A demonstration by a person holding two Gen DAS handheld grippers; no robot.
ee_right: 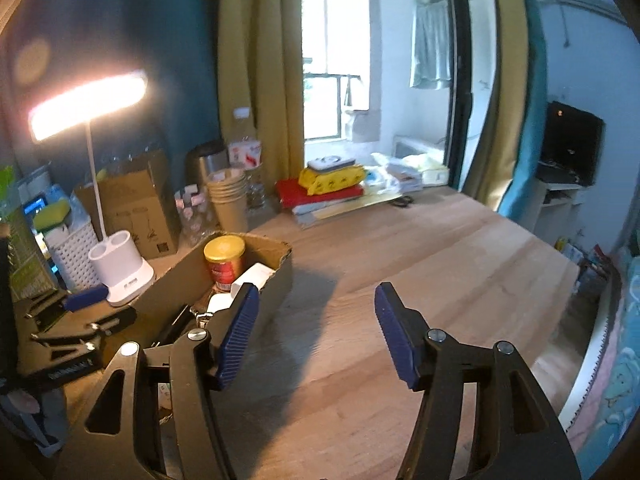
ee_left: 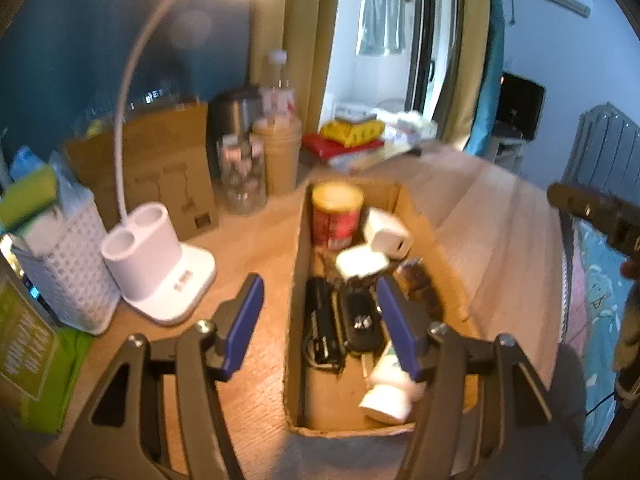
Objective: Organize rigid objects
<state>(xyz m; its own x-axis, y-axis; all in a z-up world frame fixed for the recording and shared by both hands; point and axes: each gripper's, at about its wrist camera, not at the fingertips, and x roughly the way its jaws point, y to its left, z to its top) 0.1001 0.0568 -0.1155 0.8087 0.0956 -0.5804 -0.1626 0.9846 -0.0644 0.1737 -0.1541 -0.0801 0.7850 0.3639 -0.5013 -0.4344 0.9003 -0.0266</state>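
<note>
Left tool [ee_left: 320, 320] hangs spread wide and empty over the near end of a cardboard box [ee_left: 298, 264], one blue pad outside the box's left wall, the other above its contents. To the left on the tabletop [ee_left: 256, 240] stand a white basket [ee_left: 76, 280] and a lit lamp [ee_left: 160, 264] on its two-cup base, with a brown carton [ee_left: 160, 168] and a stack of paper cups [ee_left: 278, 156] behind. Inside the box, from the far end toward the camera, sit a red can [ee_left: 336, 216] with a gold lid, a white charger [ee_left: 390, 236], a white block [ee_left: 360, 262], a black stapler-like thing [ee_left: 322, 320], a dark case [ee_left: 360, 320], and a white tube [ee_left: 390, 392]; motion blur makes the small items hard to name for certain. Right tool [ee_right: 316, 332] is likewise spread and empty, poised over bare tabletop just right of the box [ee_right: 256, 280], its left pad overlapping the box's edge in the view. Farther right, the tabletop runs clear to its edge.
</note>
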